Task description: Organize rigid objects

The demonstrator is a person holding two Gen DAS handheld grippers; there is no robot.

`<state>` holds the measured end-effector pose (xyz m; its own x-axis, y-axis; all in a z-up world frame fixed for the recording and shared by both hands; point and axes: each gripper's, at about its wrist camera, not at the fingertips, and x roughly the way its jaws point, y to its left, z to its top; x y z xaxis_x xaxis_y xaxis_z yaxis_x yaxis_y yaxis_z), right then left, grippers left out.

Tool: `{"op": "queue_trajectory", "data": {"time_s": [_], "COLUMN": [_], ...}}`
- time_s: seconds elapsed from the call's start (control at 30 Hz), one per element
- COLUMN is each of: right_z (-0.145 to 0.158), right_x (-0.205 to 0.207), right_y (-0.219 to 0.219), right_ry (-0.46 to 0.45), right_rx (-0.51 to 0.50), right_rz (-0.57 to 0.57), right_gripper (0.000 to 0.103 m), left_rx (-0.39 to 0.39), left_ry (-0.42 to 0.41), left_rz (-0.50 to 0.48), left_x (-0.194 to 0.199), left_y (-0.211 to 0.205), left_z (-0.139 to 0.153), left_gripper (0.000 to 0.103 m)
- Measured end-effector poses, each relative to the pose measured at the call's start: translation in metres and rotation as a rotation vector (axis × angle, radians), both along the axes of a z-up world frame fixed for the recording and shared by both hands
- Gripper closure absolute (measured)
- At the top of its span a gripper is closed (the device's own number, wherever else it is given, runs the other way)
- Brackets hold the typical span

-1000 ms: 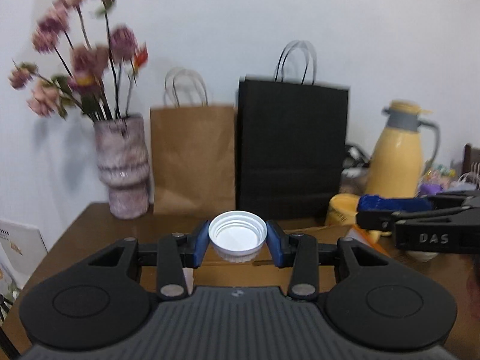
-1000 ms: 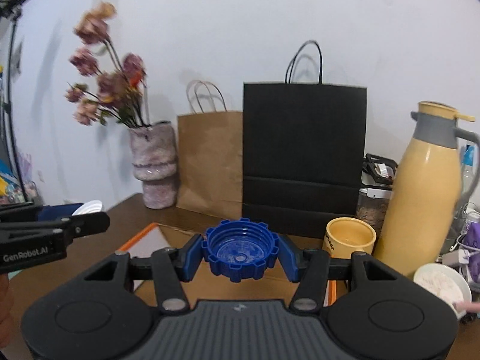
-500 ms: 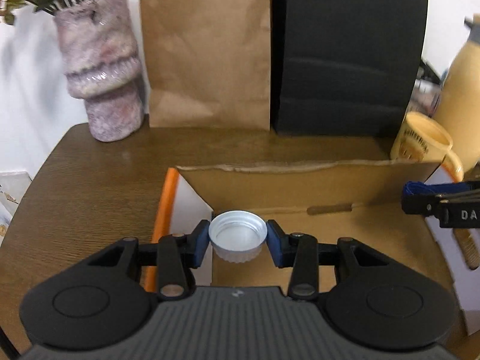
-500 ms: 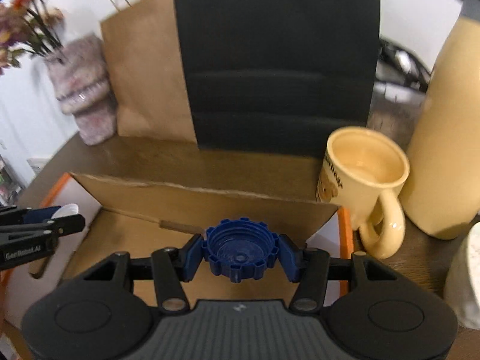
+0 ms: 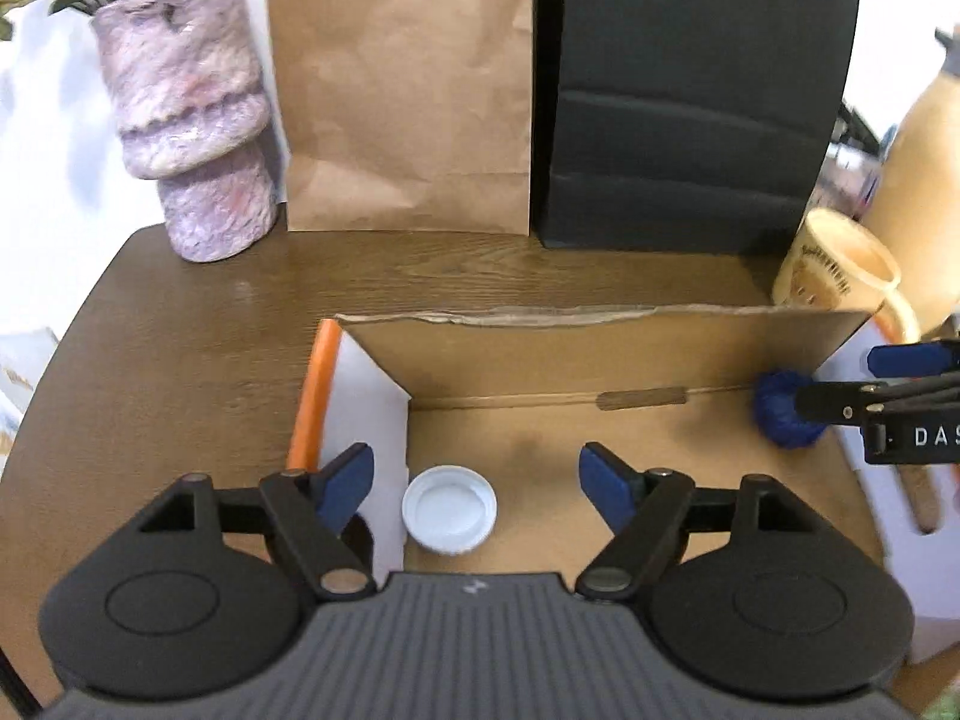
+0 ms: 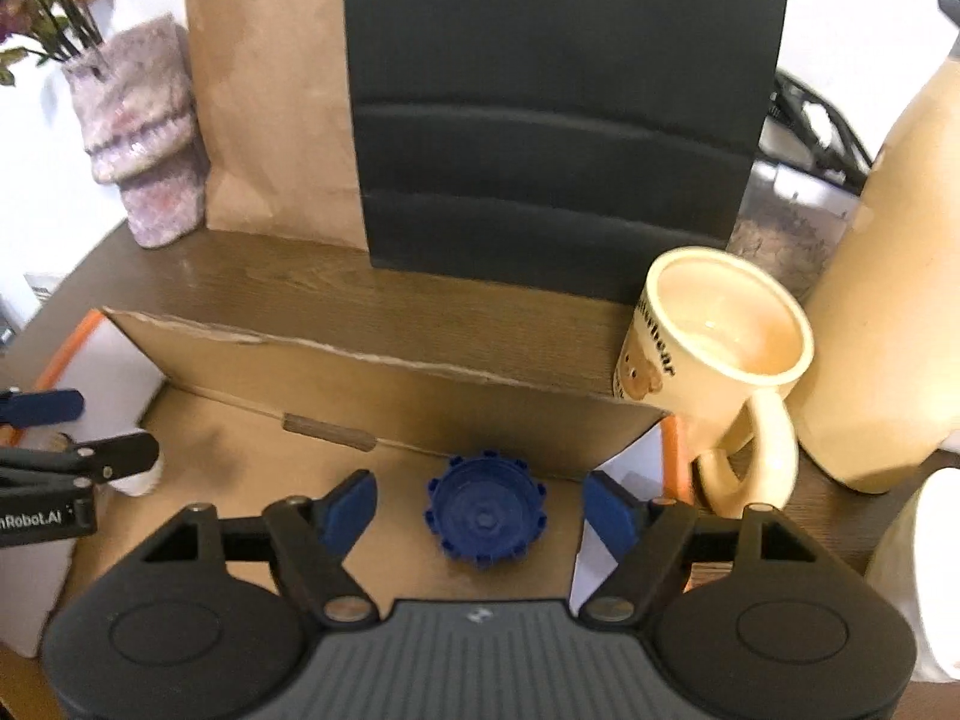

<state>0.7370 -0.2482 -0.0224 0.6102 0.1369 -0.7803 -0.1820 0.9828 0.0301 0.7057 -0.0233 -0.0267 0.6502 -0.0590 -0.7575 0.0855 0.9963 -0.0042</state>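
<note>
Both grippers hang over the open cardboard box [image 5: 600, 354] w/ fingers spread wide, nothing pinched in either.

Left gripper [image 5: 477, 477]: the white cap [image 5: 449, 509] lies on the box floor, open side up, in the near-left corner just beside the white flap [image 5: 372, 414]. It sits between the fingers but clear of both pads. Judgement: the wide spread is there so the cap stays flat where it landed and won't get dragged or flipped when the gripper lifts.

Right gripper [image 6: 480, 507]: the blue cap [image 6: 485, 513], ridged rim, lies on the box floor towards the right end, also between spread fingers w/ gaps either side. In the left wrist view the blue cap [image 5: 783, 411] shows near the far wall, partly behind the right gripper's finger; it's blurred there, so whether it has fully settled or is tipped a bit can't be told.

The two caps are well apart, one at each end of the box. Probably deliberate: each hand works its own side, so the grippers don't cross or bump.

Box stands on the brown surface [image 5: 198, 324], its torn back wall upright. Behind it: brown paper bag [image 5: 402, 90], black paper bag [image 5: 690, 96], stone-look vase [image 5: 192, 114]. The cream mug [image 6: 720, 330] stands just outside the box's right end, beside the yellow flask [image 6: 888, 276], close enough that the right gripper should go straight up, not sideways.

Judgement: for these two caps the placing looks done; next is lifting clear.
</note>
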Motion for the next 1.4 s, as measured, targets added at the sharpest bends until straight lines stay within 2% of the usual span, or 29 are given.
{"op": "queue_trajectory", "data": {"time_s": [0.1,0.2,0.27,0.37,0.43,0.53,0.63,0.73,0.93,1.2,1.4], "right_z": [0.028,0.056,0.073,0.093,0.102,0.11,0.114,0.112,0.107,0.098,0.093], "right_x": [-0.018,-0.044,-0.068,-0.113,-0.144,-0.179,-0.205,-0.221,-0.245,-0.281,-0.328], "right_y": [-0.006,-0.014,-0.02,-0.031,-0.036,-0.039,-0.042,-0.045,-0.047,-0.052,-0.046], "right_ry": [-0.037,-0.08,-0.165,-0.328,-0.439,-0.559,-0.624,-0.644,-0.647,-0.642,-0.681], "right_rx": [0.017,0.057,0.096,0.149,0.165,0.142,0.142,0.177,0.201,0.226,0.148], "right_rz": [-0.002,-0.015,-0.019,-0.039,-0.034,-0.018,-0.012,-0.013,-0.013,0.005,0.063], "right_gripper": [0.026,0.023,0.023,0.02,0.019,0.016,0.016,0.016,0.016,0.016,0.014], "left_rx": [0.002,0.0,0.004,0.009,-0.021,-0.048,-0.07,-0.085,-0.055,-0.074,-0.088], "left_ry": [-0.027,-0.093,-0.181,-0.351,-0.441,-0.532,-0.596,-0.629,-0.654,-0.672,-0.669], "left_rz": [0.008,0.041,0.072,0.057,0.049,0.068,0.085,0.068,0.021,0.012,-0.01], "left_x": [-0.019,-0.046,-0.07,-0.112,-0.14,-0.168,-0.191,-0.208,-0.238,-0.283,-0.326], "left_y": [0.004,0.008,0.008,0.006,0.005,0.003,0.0,-0.004,-0.018,-0.021,-0.024], "left_z": [0.026,0.054,0.073,0.098,0.106,0.112,0.115,0.118,0.119,0.118,0.114], "left_gripper": [0.022,0.02,0.017,0.014,0.011,0.011,0.011,0.011,0.011,0.01,0.007]}}
